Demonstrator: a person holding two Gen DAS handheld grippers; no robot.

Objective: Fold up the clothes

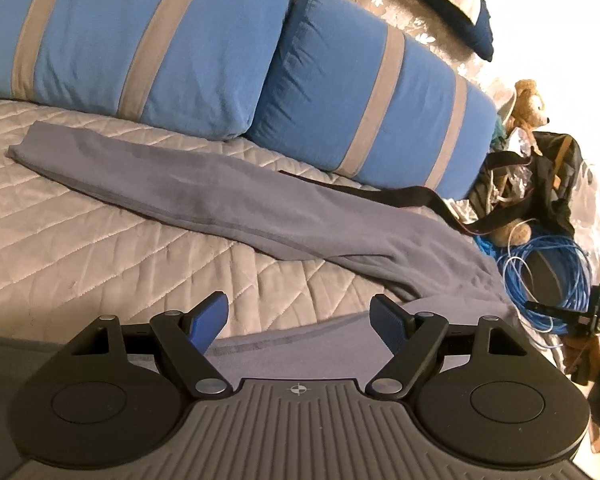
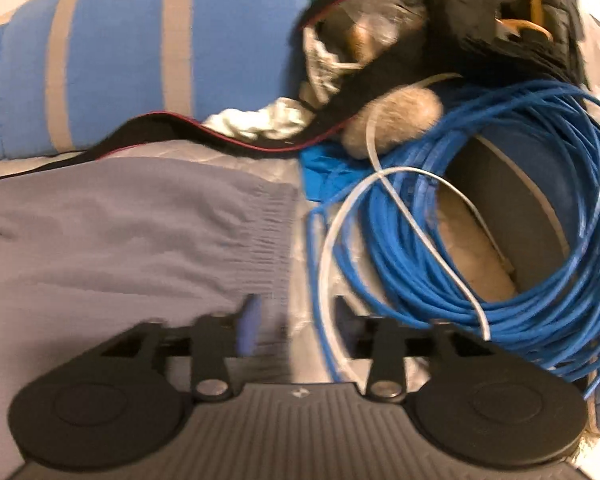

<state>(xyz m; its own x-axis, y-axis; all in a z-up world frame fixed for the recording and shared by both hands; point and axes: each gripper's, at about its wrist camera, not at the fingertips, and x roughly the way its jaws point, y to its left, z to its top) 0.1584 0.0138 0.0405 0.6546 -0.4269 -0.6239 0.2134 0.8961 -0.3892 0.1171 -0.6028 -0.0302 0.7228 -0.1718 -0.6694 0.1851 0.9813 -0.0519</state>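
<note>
A pair of grey-blue sweatpants [image 1: 236,200] lies spread on the quilted bed [image 1: 80,240], one leg stretched toward the far left. My left gripper [image 1: 298,320] is open and empty, just above the near leg of the pants. In the right wrist view the ribbed waistband of the pants [image 2: 260,232] lies ahead. My right gripper [image 2: 296,324] is open, its fingers on either side of the waistband's edge. That view is blurred by motion.
Two blue pillows with grey stripes [image 1: 172,40] lean along the back of the bed. A coil of blue cable [image 2: 480,216] with a white cord lies right of the waistband. A black strap [image 1: 400,194], a bag and a teddy bear [image 1: 528,108] sit at the far right.
</note>
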